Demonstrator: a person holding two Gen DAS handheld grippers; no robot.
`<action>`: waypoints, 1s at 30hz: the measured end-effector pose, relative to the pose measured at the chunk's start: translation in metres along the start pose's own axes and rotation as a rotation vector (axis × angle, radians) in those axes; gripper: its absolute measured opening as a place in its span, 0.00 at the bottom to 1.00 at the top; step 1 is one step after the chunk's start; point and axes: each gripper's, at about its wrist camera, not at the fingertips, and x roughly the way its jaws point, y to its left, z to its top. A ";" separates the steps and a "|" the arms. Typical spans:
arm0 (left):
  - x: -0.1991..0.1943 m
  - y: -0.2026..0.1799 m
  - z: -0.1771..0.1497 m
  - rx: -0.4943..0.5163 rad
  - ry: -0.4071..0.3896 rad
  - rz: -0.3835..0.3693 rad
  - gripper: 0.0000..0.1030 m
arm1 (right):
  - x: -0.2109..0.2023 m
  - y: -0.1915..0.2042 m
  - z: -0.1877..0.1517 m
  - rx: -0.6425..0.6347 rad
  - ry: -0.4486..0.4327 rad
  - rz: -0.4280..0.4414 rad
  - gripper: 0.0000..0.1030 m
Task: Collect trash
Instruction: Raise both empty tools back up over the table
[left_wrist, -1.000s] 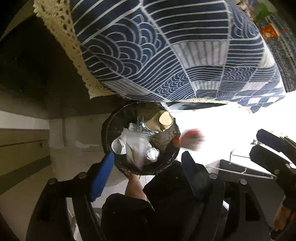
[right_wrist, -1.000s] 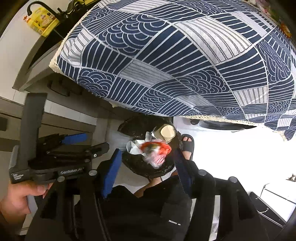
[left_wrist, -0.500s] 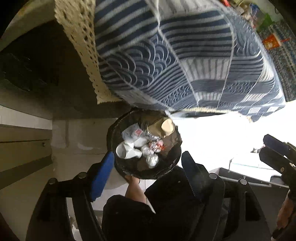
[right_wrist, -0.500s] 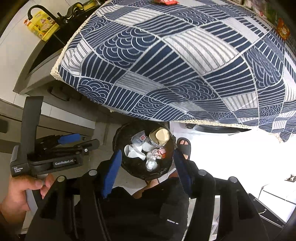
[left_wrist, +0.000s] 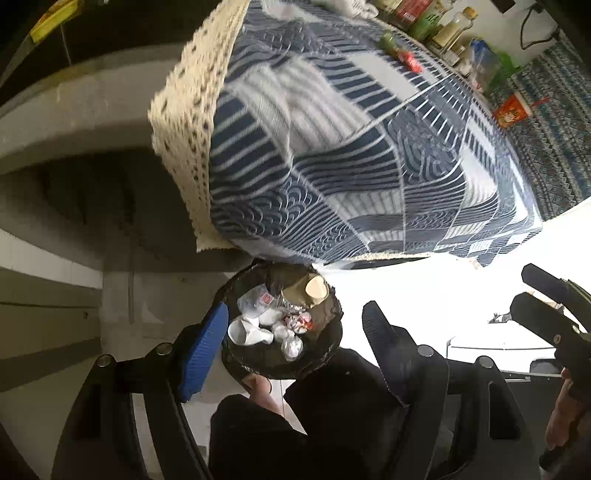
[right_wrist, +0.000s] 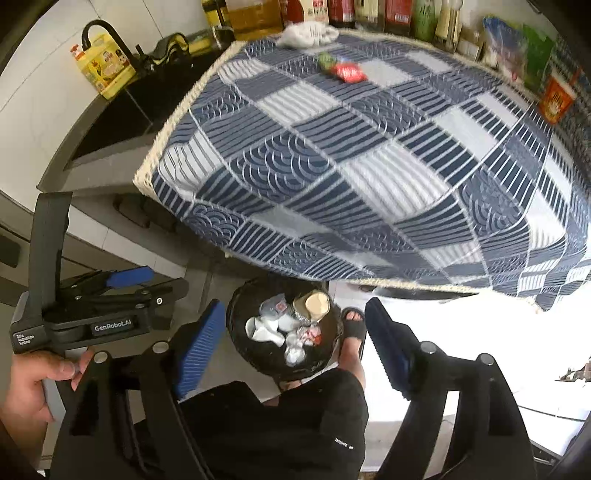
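Blue pads mark my left tongs (left_wrist: 295, 336), low in the left wrist view; they stand wide apart with nothing pinched between them. Through that gap, low centre, sits the bin (left_wrist: 332, 345), a round black one lined with a dark bag. It is below the overhanging edge of the tabletop. Inside it lie white crumpled scraps (left_wrist: 255, 332), a tan paper cup (left_wrist: 314, 290) on its side at the upper rim, and a small red-and-white wrapper (left_wrist: 301, 321) in the middle. Above, filling the upper centre, is the blue-and-white cloth (left_wrist: 332, 166) with its cream lace hem. At the right edge I see part of my other tool and the hand (left_wrist: 561, 417) on it.

In the right wrist view, my left hand (right_wrist: 33, 384) grips the left tool at the lower left. Right of it, my right tongs (right_wrist: 295, 339) are opening and hold nothing; the bin (right_wrist: 240, 343) shows between the two fingers. A sandalled foot (right_wrist: 352, 326) stands just beside the bin's right rim. On the cloth (right_wrist: 369, 166), top centre, lie a red wrapper (right_wrist: 349, 72) touching a green one (right_wrist: 325, 59), and a white rag (right_wrist: 310, 33) behind them.
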 end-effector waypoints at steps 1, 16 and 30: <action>-0.004 0.000 0.003 0.004 -0.009 0.000 0.71 | -0.004 0.000 0.002 0.002 -0.011 -0.004 0.76; -0.061 -0.033 0.052 0.045 -0.146 -0.010 0.71 | -0.038 -0.021 0.062 -0.017 -0.138 -0.004 0.76; -0.073 -0.050 0.109 -0.065 -0.201 0.022 0.71 | -0.009 -0.070 0.141 -0.048 -0.104 0.060 0.76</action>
